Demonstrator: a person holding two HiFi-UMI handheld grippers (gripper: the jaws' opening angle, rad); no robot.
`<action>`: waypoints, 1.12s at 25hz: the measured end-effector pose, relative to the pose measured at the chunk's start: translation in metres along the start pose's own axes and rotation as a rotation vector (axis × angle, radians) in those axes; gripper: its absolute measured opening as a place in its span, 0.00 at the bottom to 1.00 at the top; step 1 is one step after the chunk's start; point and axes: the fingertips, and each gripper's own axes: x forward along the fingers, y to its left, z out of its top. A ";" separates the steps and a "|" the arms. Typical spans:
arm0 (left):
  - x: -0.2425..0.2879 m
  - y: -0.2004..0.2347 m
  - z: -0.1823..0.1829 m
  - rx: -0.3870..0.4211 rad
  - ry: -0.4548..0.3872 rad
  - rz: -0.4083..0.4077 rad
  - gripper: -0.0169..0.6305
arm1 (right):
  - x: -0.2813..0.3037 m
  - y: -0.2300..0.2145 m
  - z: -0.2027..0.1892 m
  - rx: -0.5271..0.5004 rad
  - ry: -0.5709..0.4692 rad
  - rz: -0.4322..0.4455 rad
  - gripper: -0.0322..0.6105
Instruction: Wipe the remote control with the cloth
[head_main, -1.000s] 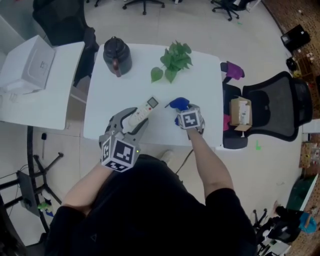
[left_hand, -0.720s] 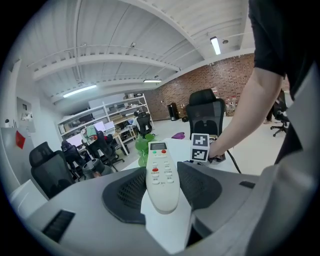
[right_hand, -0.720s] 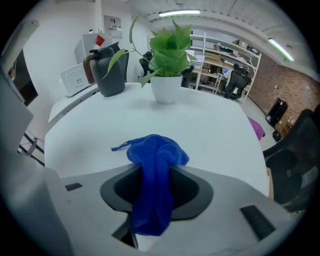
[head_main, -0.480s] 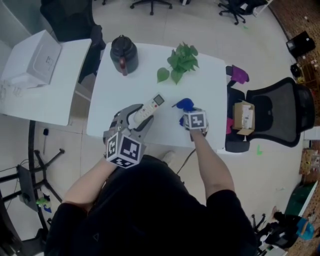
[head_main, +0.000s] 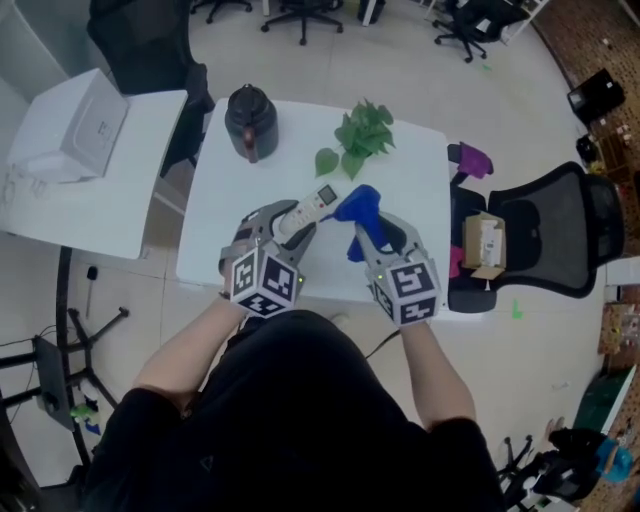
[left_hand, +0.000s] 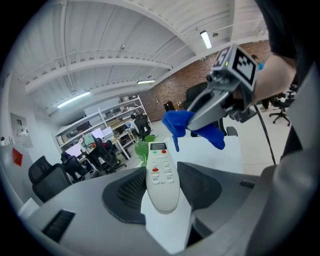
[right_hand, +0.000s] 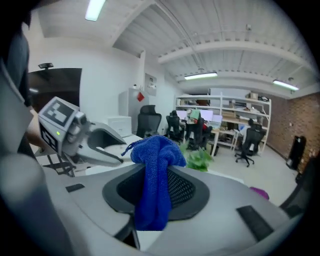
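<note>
Fingers of the left gripper (head_main: 285, 222) clamp the one white remote control (left_hand: 162, 175) by its lower half, buttons up, raised over the white table (head_main: 420, 180). The right gripper (head_main: 368, 228) has just closed its fingers on the single blue cloth (right_hand: 155, 170), which bunches above them and hangs down between them. The cloth sits just beside the remote's screen end; from above I cannot quite tell whether they touch. One dark kettle (head_main: 250, 118) and one green plant (head_main: 362, 135) stand farther back on the table.
</note>
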 end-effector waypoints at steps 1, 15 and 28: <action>0.002 0.000 0.003 0.018 -0.002 0.001 0.34 | -0.002 0.016 0.017 -0.036 -0.019 0.040 0.24; -0.009 -0.011 0.047 0.417 -0.106 0.089 0.34 | 0.006 0.085 0.052 -0.377 0.143 0.220 0.24; -0.028 -0.014 0.061 0.427 -0.185 0.091 0.34 | -0.006 0.012 0.049 -0.328 0.146 0.027 0.23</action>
